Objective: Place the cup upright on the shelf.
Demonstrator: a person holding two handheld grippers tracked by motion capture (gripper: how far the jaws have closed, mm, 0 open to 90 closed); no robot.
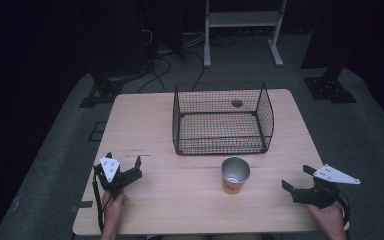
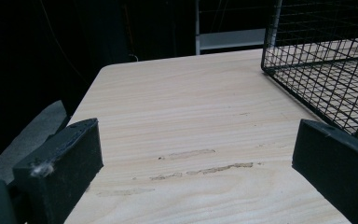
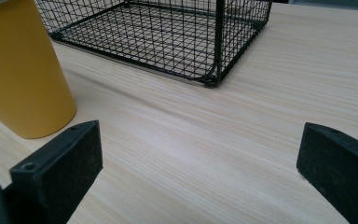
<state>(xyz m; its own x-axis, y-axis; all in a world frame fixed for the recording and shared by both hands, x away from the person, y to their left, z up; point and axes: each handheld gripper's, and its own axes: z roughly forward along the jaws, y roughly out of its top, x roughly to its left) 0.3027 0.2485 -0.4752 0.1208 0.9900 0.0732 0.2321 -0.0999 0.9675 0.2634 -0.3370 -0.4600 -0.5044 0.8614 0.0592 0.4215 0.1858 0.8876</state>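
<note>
Two grippers rest near our edge of the table (image 1: 145, 130), both with jaws spread wide and nothing between them: the left gripper (image 1: 124, 164) sits well to the left of the yellow cup (image 1: 235, 175), the right gripper (image 1: 297, 178) to the cup's right and closer to it. The cup stands upright just in front of the black wire basket (image 1: 223, 119), apart from its near wall. We judge the work in hand to be picking up the cup, probably to set it in the basket. To do that well, we should bring the right gripper in level from the cup's right, straddle its wall around mid-height, close gently so the thin side does not buckle, then lift above the basket's rim before moving over it. The high view shows a shiny lining and open mouth in the cup; whether anything lies inside is too dim to tell. The right gripper view shows the cup's plain yellow side (image 3: 23, 70) meeting the wood and the basket's near corner (image 3: 210, 80). The left gripper view shows scuff marks (image 2: 200, 170) on the tabletop and the basket's left corner (image 2: 268, 70).
</note>
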